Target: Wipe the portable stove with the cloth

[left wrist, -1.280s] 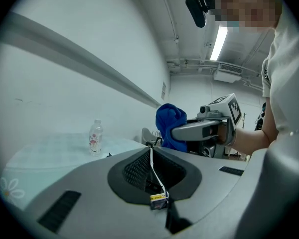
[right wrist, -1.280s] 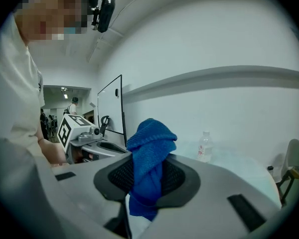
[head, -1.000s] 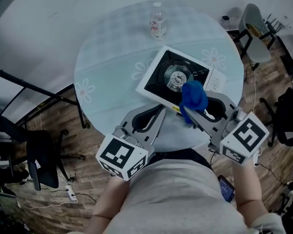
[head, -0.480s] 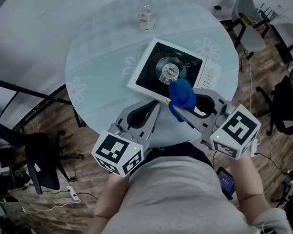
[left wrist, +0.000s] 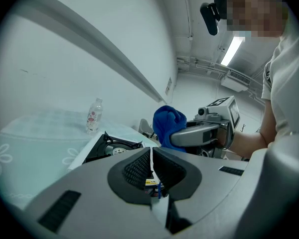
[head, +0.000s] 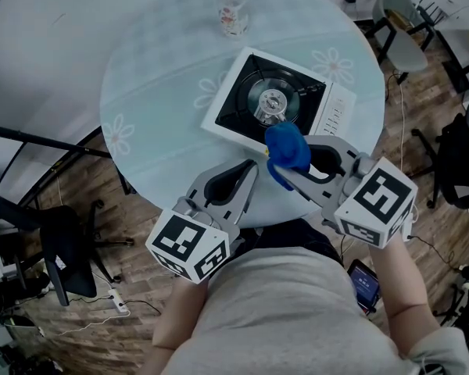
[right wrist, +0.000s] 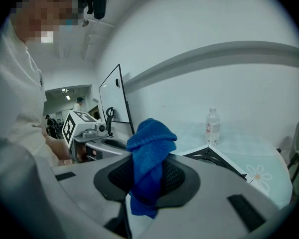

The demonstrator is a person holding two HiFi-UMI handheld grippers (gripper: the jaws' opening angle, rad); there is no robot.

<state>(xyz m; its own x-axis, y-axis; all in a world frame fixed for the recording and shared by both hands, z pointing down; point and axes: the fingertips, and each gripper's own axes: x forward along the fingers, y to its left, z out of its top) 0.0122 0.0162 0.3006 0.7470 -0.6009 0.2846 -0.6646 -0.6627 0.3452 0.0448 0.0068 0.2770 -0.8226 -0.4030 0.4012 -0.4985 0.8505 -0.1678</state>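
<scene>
One cloth [head: 288, 148], in the right gripper [head: 280, 169], hangs beside the stove's [head: 233, 109] near edge.

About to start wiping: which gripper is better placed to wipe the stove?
Right, most likely. The right gripper is shut on the blue cloth at the near edge of the portable stove. The left gripper is shut, empty, and short of it.

A round daisy-printed table [head: 164, 92] is set on a wood-plank floor [head: 102, 201] beside a white wall [head: 47, 22]; office chairs [head: 402, 45] are seen around it, under a strip light [left wrist: 233, 50].
</scene>
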